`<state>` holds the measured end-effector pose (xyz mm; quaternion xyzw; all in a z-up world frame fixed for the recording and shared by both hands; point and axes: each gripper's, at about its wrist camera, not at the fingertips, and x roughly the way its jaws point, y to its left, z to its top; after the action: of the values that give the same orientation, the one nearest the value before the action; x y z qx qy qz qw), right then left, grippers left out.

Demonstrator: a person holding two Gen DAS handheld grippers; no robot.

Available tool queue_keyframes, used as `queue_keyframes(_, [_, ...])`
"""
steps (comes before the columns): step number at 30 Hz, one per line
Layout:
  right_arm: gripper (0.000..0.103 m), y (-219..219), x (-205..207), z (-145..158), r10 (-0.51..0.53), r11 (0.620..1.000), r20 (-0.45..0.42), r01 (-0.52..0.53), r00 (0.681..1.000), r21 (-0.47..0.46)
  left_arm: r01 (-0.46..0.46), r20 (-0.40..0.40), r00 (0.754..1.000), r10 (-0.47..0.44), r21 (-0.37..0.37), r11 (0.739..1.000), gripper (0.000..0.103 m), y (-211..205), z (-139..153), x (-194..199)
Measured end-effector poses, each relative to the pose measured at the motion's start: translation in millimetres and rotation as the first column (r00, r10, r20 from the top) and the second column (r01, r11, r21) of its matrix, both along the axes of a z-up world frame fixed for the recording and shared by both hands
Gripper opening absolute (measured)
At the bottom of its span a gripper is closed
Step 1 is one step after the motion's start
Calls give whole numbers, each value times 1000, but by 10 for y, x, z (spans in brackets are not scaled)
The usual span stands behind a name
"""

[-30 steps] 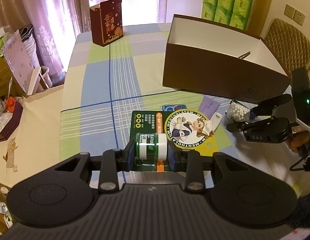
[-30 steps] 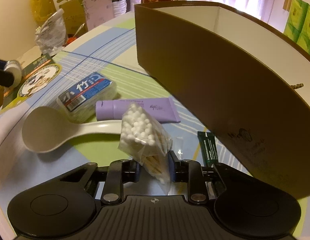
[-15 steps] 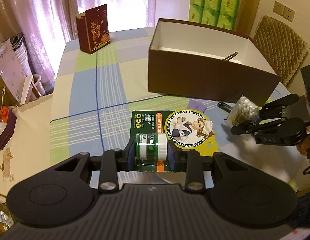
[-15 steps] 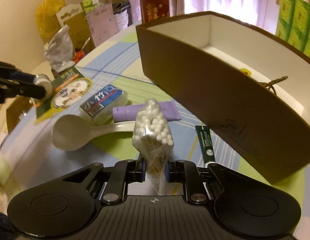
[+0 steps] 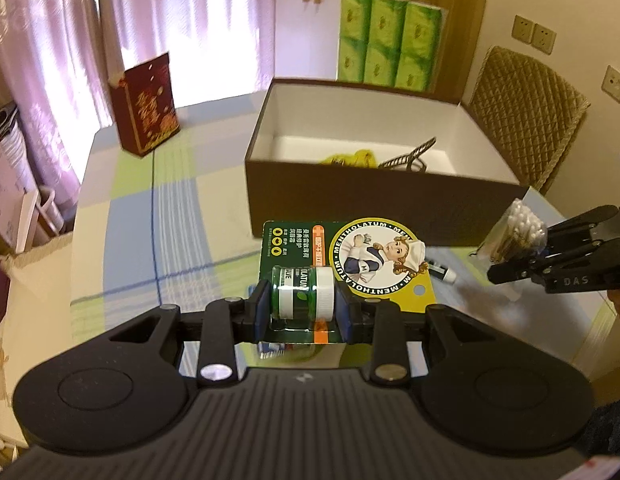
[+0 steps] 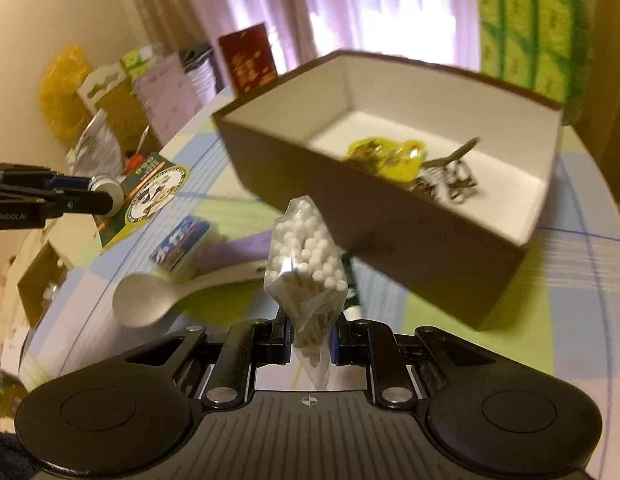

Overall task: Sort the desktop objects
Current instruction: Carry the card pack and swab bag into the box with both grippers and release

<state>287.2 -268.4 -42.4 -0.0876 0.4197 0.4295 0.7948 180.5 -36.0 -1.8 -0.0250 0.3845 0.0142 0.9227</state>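
While the left gripper (image 5: 302,312) clamps the Mentholatum blister pack (image 5: 349,264) short of the brown box (image 5: 381,196), raise it over the near wall before letting go. Right view: right gripper (image 6: 309,340) pinches the cotton swab bag (image 6: 306,252); box (image 6: 389,216) holds a yellow packet (image 6: 385,156) and metal clips (image 6: 449,176).
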Motion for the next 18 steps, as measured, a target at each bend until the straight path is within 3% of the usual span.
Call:
queue_keyframes(11, [14,-190,550,484,-65,997,95,60,993,55,47,94,994,-52,49,998,28,91,331,529])
queue_keyframes(18, [14,-70,1009,526,-68,998,107,66,992,18,80,115,990,-85,49,996,28,185,455,1027])
